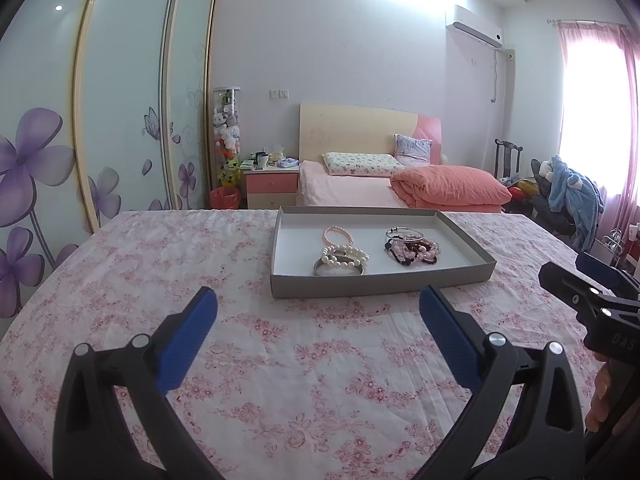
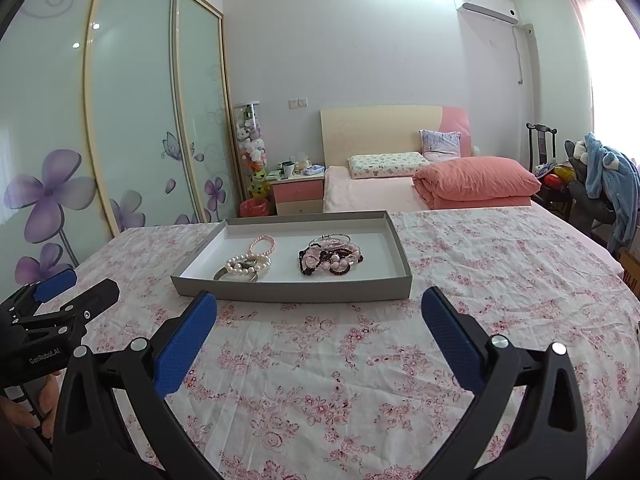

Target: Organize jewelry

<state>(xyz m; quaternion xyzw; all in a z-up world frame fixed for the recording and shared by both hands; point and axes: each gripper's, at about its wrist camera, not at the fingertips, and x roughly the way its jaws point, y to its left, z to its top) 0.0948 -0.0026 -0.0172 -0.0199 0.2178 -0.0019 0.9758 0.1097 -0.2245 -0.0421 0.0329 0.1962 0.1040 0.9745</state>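
A shallow grey tray [image 1: 360, 285] [image 2: 280, 291] lies on a floral cloth. Inside it, a white pearl bracelet [image 1: 344, 258] [image 2: 248, 264] rests on a silver bangle [image 1: 320, 269], with a pink bead bracelet [image 1: 337, 234] [image 2: 262, 243] behind. To their right lies a tangled pile of pink and dark bead bracelets [image 1: 412, 250] [image 2: 330, 260] under a thin silver bangle [image 1: 404, 233] [image 2: 334, 239]. My left gripper [image 1: 318, 300] is open, just short of the tray's front wall. My right gripper [image 2: 319, 302] is open too, its tips close to that wall. Both hold nothing.
The pink floral cloth [image 1: 280, 360] covers the surface all around the tray. The right gripper shows at the right edge [image 1: 592, 300] of the left view, a hand below it. Behind are a bed [image 1: 360, 188], a nightstand [image 1: 272, 184] and sliding wardrobe doors [image 1: 120, 120].
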